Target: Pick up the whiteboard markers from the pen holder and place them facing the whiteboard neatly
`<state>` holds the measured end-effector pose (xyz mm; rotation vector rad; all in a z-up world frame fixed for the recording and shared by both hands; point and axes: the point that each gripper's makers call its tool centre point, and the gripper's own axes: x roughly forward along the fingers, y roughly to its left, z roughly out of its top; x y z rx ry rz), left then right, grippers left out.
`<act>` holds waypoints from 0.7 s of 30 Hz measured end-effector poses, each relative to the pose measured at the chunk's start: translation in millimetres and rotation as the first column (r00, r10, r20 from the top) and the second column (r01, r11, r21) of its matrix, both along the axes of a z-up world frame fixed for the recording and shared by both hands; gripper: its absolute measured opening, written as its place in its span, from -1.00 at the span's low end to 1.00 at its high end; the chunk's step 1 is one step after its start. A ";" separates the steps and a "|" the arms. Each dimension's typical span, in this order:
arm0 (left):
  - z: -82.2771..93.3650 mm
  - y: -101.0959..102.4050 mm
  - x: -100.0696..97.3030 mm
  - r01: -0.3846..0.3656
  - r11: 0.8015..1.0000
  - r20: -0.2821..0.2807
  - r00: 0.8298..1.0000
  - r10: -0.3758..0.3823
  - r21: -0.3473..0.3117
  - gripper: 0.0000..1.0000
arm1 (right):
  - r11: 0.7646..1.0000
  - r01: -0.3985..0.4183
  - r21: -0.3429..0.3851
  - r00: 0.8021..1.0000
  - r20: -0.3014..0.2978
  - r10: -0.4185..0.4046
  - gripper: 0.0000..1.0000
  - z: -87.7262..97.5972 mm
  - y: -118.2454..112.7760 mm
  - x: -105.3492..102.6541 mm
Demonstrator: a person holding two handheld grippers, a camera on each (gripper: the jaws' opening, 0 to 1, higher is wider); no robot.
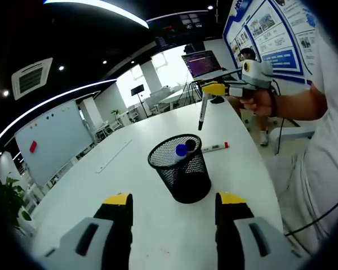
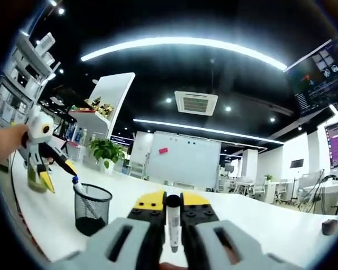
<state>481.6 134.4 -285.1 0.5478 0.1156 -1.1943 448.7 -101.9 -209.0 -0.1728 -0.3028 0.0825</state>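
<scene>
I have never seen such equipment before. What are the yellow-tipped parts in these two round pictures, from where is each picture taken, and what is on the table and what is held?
There is no robot here. A person holds a two-jaw hand gripper in each hand, and a fisheye camera rides on each one.

In the left gripper view, the left gripper is open, its jaws wide apart above the white table. Before it stands a black mesh pen holder with markers inside. Beside the holder lies a red-capped marker. A long ruler also lies on the table. Farther away, the person's hand holds the right gripper, from which a black marker hangs.

In the right gripper view, the jaws are shut on that marker. A whiteboard stands across the room.
</scene>
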 end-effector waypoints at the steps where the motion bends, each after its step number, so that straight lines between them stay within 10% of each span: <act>1: 0.0 0.0 0.0 0.000 1.000 0.000 1.000 0.000 0.000 0.20 | 1.000 0.003 -0.003 1.000 -0.002 -0.003 -0.82 -1.1 -0.8 -0.2; 21: 0.2 -0.2 -1.0 -0.001 1.000 0.001 1.000 0.001 0.001 0.20 | 1.000 0.007 0.023 0.999 -0.042 -0.006 -0.82 -21.2 -3.8 0.8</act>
